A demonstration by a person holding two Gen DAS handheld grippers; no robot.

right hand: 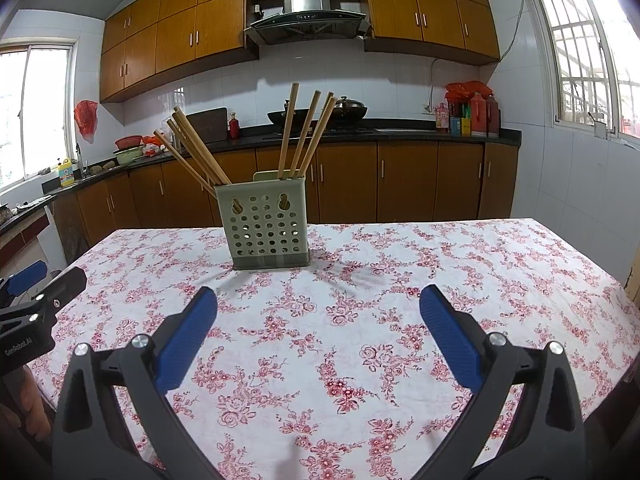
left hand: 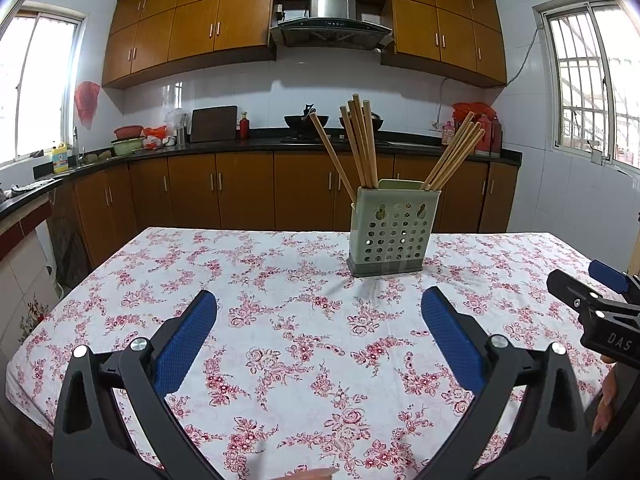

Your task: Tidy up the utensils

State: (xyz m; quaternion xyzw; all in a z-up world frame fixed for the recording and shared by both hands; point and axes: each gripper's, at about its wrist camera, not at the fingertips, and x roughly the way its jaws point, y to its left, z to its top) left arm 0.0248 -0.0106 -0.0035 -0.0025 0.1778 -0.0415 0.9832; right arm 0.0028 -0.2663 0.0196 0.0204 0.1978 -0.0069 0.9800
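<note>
A surface (left hand: pixel 280 280) draped in a white cloth printed with pink roses fills the lower half of both wrist views, backed by a kitchen of brown cabinets and a dark counter across the upper frame. A pale green perforated caddy (left hand: pixel 392 232) stands upright on it, centre-right in the left wrist view and centre-left in the right wrist view, so it sits ahead of and between the two tools. Wooden chopsticks (left hand: pixel 362 144) stand on end in its compartments, their long axes near vertical and fanning outward, one bunch leaning left and another right. No loose utensil shows on the cloth, which suggests the sorting is done or nearly so. The left tongs (left hand: pixel 319 334) hover low over the cloth with blue pads wide apart, gripping nothing; the right tongs (right hand: pixel 318 332) match them, spread and empty. Both hang well short of the caddy, neither clearly nearer.
</note>
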